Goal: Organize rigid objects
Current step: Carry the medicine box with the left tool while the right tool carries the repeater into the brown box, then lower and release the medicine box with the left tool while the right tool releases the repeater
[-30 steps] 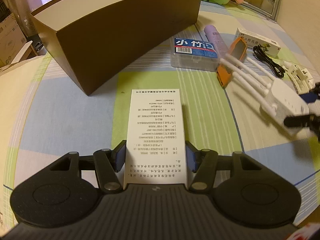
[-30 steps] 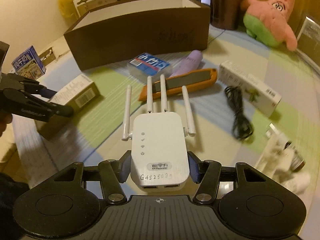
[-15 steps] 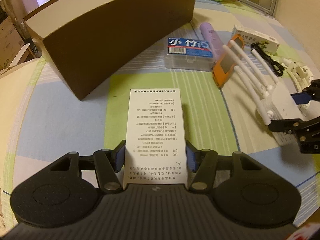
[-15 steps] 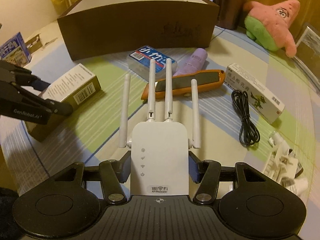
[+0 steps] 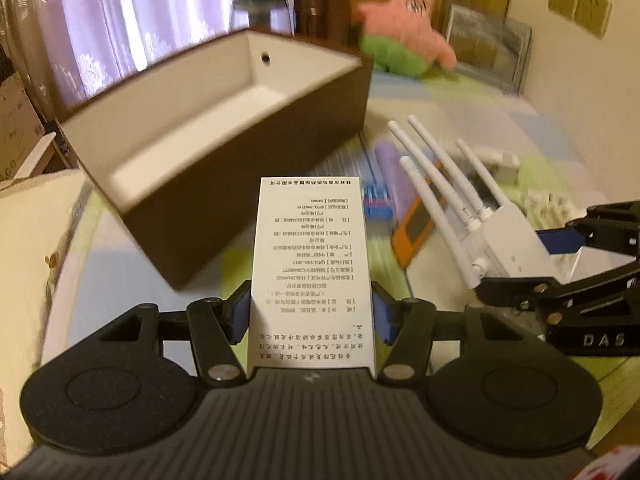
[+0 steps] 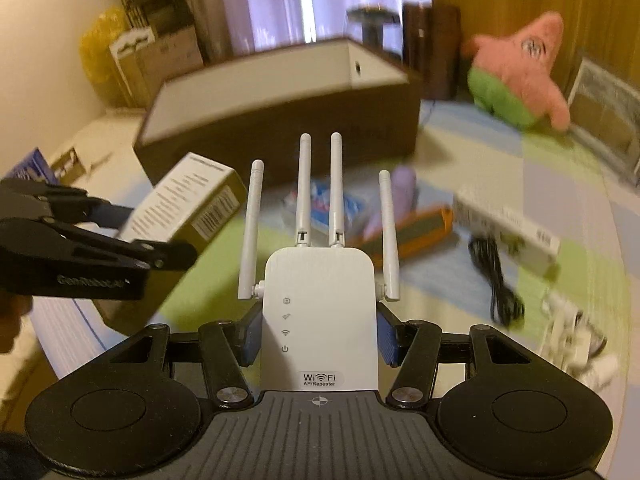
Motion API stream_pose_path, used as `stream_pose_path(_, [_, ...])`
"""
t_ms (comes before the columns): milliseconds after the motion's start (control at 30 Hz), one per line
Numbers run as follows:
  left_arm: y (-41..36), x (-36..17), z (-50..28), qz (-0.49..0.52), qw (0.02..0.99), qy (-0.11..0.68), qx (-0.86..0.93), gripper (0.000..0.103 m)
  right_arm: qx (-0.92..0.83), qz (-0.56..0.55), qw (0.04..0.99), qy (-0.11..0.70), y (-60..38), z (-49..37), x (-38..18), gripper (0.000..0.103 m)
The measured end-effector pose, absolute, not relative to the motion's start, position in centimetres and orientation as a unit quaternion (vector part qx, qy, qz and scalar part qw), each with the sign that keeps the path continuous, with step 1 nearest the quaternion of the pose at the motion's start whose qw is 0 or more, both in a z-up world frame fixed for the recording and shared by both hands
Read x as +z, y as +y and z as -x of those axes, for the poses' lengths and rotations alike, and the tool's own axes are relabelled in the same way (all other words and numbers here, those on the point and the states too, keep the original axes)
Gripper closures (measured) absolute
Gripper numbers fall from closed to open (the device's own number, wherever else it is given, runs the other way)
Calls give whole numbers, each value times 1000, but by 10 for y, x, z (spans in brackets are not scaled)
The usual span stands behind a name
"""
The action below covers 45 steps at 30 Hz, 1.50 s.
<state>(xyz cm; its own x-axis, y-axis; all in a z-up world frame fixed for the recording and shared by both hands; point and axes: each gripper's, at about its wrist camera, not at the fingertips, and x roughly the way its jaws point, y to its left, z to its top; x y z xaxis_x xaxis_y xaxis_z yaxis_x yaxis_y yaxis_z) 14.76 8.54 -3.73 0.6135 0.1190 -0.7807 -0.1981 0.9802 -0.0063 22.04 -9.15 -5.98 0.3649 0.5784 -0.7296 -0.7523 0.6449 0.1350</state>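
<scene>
I'm holding two things aloft, both aimed at the brown bin (image 5: 224, 168), which is lying ahead & slightly left of my claws, its long axis running left-near to right-far, mouth open upward, nothing visible inside. My left gripper (image 5: 310, 316) is pinching the white printed box (image 5: 310, 264), long axis pointing fwd along the fingers. My right gripper (image 6: 319, 338) is pinching the WiFi repeater (image 6: 319, 320), its 4 antennas pointing fwd. Left claw is looking nearer the bin, I'd judge.

Still lying on the cloth: 1 orange case (image 6: 420, 228), 1 purple tube (image 6: 402, 188), 1 blue-label box (image 6: 340, 210), 1 long white carton (image 6: 508, 224), 1 black cable (image 6: 496, 276).
</scene>
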Motion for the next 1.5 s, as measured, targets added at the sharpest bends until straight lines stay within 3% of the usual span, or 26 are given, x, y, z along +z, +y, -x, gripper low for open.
stream_pose_path(533, [195,30,-211,71,919,358,151,48,445,71,831,326,48,-290,17,50])
stream_pose_path(967, [277,-3,-272,97,894,394,189,48,436,103,818,360,139,-352,-24,50])
stream_pose_path(1500, [298,-58,-303,86,873,448,173,48,403,139,800,422,163,-381,-85,50])
